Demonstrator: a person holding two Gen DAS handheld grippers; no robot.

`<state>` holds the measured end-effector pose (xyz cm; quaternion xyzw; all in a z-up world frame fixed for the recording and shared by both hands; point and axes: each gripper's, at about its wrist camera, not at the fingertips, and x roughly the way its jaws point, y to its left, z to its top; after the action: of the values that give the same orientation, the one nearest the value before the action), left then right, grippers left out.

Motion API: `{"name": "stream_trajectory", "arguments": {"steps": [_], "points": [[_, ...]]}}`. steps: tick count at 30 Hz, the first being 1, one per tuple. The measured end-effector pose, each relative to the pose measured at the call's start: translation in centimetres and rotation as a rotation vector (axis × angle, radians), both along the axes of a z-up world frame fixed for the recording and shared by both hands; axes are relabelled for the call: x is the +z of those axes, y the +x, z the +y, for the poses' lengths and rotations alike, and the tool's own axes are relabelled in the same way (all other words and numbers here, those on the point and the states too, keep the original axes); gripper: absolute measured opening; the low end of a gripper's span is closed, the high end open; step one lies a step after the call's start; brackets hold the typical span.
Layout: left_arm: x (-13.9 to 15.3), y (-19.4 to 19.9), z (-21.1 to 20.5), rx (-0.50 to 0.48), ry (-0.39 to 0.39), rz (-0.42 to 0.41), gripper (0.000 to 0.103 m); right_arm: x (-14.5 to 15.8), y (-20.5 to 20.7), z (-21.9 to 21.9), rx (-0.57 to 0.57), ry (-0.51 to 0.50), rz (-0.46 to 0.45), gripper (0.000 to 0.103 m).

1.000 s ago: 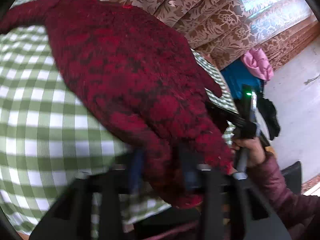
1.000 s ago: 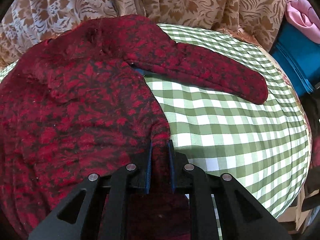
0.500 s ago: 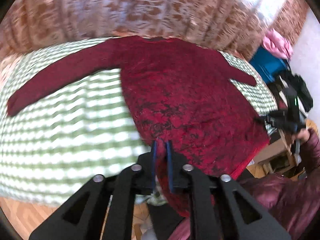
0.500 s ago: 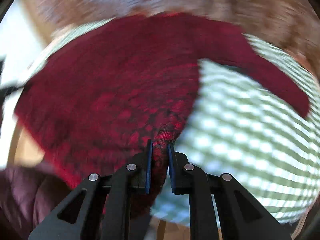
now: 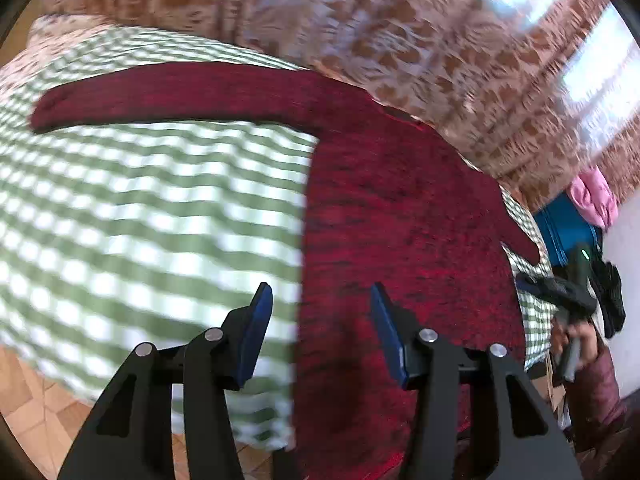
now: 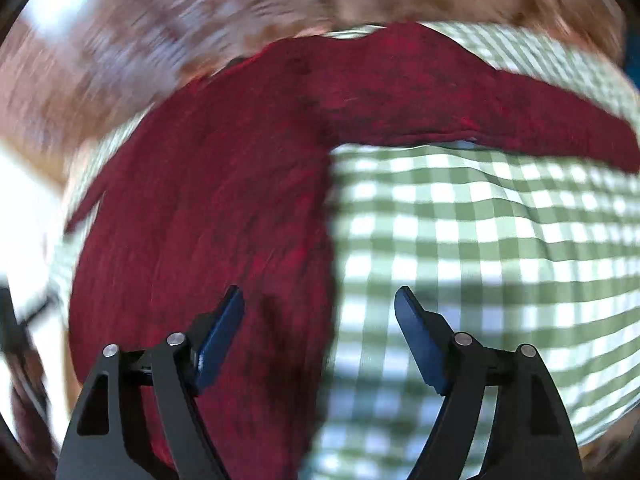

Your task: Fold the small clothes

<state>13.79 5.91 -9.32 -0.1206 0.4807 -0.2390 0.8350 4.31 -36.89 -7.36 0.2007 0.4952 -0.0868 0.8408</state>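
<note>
A dark red knitted sweater [image 5: 400, 216] lies spread flat on the green-and-white checked table [image 5: 140, 208], both sleeves stretched out sideways. My left gripper [image 5: 320, 300] is open and empty over the sweater's left hem edge. My right gripper [image 6: 320, 300] is open and empty over the sweater's [image 6: 224, 184] right hem edge, beside the checked cloth [image 6: 480, 240]. The right gripper also shows in the left wrist view [image 5: 560, 292], held in a hand at the table's far side. Both views are blurred by motion.
A brown patterned curtain [image 5: 360, 32] hangs behind the table. Blue and pink clothes [image 5: 580, 216] and dark items are piled at the right. The table's near edge and wooden floor [image 5: 32, 400] show at the lower left.
Both grippers have opened and let go of the sweater's hem. The sweater, held bunched a second ago, now lies spread flat on the table.
</note>
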Motion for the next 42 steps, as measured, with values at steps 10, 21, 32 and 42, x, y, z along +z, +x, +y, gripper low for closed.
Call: {"name": "stream_trajectory", "arguments": {"steps": [10,21,32,42], "points": [[-2.2,-1.1,-5.1,-0.008,0.203,-0.013,0.039,-2.1,2.4,2.9,0.080,-0.349,0.060,0.012],[0.3,3.8,11.0,0.497,0.088,-0.015,0.070,1.1,4.6,7.0,0.089,-0.383,-0.127,0.070],[-2.1,13.1,24.7,0.835,0.058,0.044,0.072,-2.9,12.5,19.6,0.387,-0.353,-0.174,0.070],[-3.0,19.5,24.5,0.770,0.182,0.023,0.009,-5.8,15.0,21.4,0.382,-0.347,-0.172,0.080]]}}
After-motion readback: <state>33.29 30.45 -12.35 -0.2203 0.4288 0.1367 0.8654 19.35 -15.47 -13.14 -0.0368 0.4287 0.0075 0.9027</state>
